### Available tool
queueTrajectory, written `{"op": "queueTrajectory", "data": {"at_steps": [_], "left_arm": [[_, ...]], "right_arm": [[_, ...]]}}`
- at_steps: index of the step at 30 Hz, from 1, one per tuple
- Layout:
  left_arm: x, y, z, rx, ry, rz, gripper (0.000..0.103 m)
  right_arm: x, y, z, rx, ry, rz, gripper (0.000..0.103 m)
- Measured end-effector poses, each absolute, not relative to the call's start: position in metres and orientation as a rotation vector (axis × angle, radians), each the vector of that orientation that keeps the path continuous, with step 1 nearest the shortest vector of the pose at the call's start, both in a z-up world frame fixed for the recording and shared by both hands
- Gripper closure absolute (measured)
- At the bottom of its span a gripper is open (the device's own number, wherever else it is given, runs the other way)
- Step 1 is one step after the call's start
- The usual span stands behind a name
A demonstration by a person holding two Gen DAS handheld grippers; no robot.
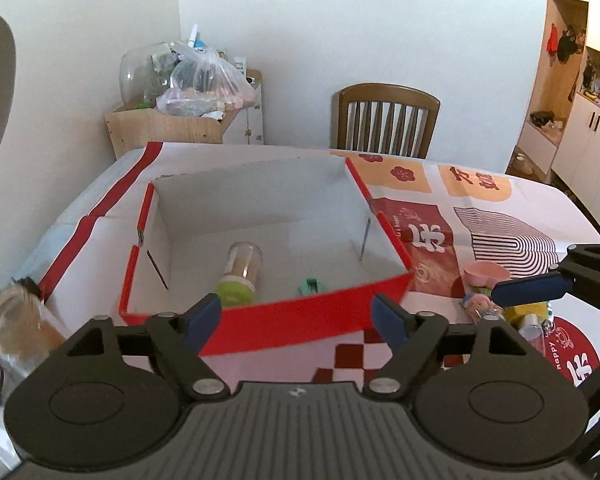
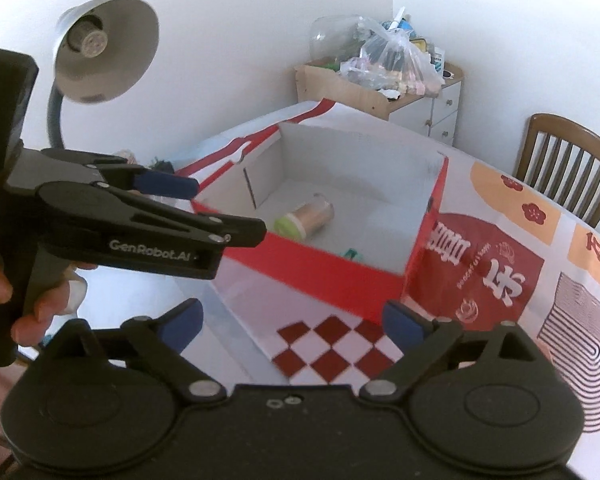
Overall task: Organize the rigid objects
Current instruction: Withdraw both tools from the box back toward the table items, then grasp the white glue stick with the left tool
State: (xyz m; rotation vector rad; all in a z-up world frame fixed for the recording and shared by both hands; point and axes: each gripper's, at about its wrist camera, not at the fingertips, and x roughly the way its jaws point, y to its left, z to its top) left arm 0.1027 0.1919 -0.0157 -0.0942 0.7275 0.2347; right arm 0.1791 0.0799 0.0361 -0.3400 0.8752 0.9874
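Note:
A red box with a white inside (image 1: 308,314) (image 2: 340,280) stands on the patterned table. In it lie a clear jar with a green lid (image 1: 240,274) (image 2: 306,218) on its side and a small green object (image 1: 310,286) (image 2: 352,255). My left gripper (image 1: 296,318) hangs open and empty just before the box's near wall. My right gripper (image 2: 294,322) is open and empty too, over the checkered cloth near the box's corner. A blue pad of the right gripper's finger (image 1: 528,289) shows at the right of the left wrist view.
A clear jar (image 1: 16,328) stands at the table's left edge. A pink bowl (image 1: 484,274) and small toys (image 1: 484,308) lie right of the box. A desk lamp (image 2: 104,48), a wooden chair (image 1: 386,120) and a cluttered cabinet (image 1: 180,120) surround the table.

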Motion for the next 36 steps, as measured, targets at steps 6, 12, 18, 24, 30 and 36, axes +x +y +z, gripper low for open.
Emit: {"op": "queueTrajectory", "data": {"at_steps": [6,12,18,24,30,36], "left_arm": [[0.083,0.163,-0.028,-0.127,0.717,0.264,0.017],[0.066,0.140,-0.043,-0.160,0.721,0.282,0.017],[0.058,0.116,-0.064,-0.200,0.767,0.300,0.017],[0.065,0.092,-0.090,-0.214,0.819,0.323,0.017],[0.083,0.071,-0.117,-0.229,0.874,0.333,0.017],[0.101,0.053,-0.142,-0.225,0.923,0.376,0.017]], "right_arm": [[0.172,0.050,0.030,-0.359,0.887,0.993,0.001],[0.173,0.017,0.019,-0.372,0.917,0.970,0.001],[0.177,-0.009,0.007,-0.373,0.953,0.947,0.001],[0.185,-0.031,-0.012,-0.412,0.963,0.892,0.001],[0.199,-0.053,-0.031,-0.420,0.985,0.815,0.001],[0.215,-0.071,-0.047,-0.441,0.979,0.748,0.001]]}}
